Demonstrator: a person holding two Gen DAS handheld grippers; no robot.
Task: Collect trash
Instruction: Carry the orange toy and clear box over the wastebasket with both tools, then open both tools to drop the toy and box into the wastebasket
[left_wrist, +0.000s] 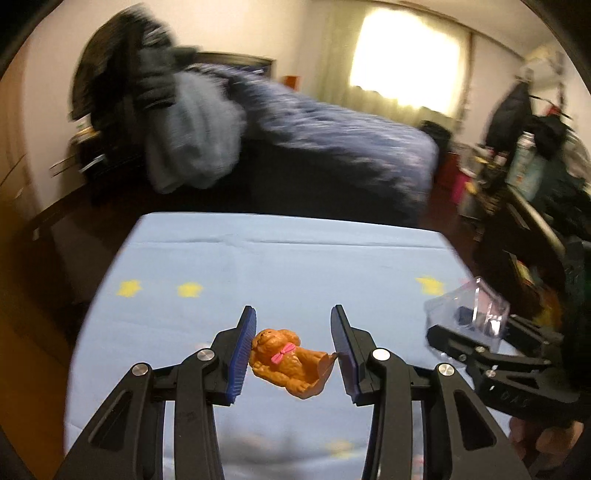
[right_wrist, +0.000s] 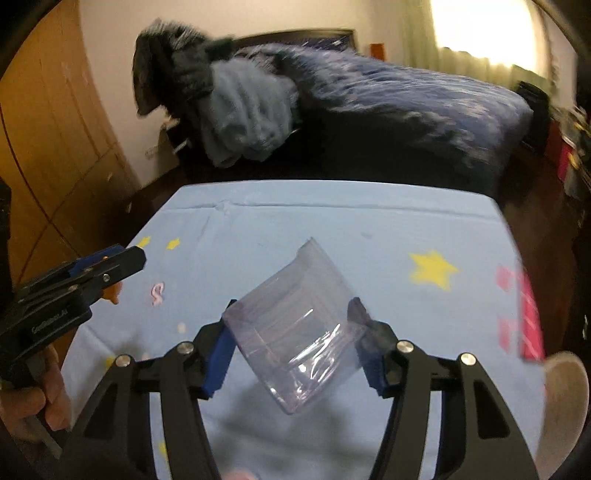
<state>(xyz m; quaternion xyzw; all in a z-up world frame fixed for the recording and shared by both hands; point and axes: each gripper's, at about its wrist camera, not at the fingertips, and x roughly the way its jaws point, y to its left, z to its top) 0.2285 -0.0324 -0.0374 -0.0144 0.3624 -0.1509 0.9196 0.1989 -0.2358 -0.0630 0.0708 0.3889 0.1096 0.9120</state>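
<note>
Left tongs (left_wrist: 293, 350) pinched an orange dog figure (left_wrist: 286, 363); right tongs (right_wrist: 293, 334) (at three o'clock) clamped a clear plastic box (right_wrist: 295, 328); both apparently collected, no bin visible.

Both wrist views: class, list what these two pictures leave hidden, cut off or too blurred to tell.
- Left wrist view: the bed and clothes pile are smeared by motion blur.
- Left wrist view: the right gripper partly hides the plastic box.
- Right wrist view: the left gripper hides nearly all of the toy dog.
- Right wrist view: the white round thing is cut off by the picture edge.
</note>
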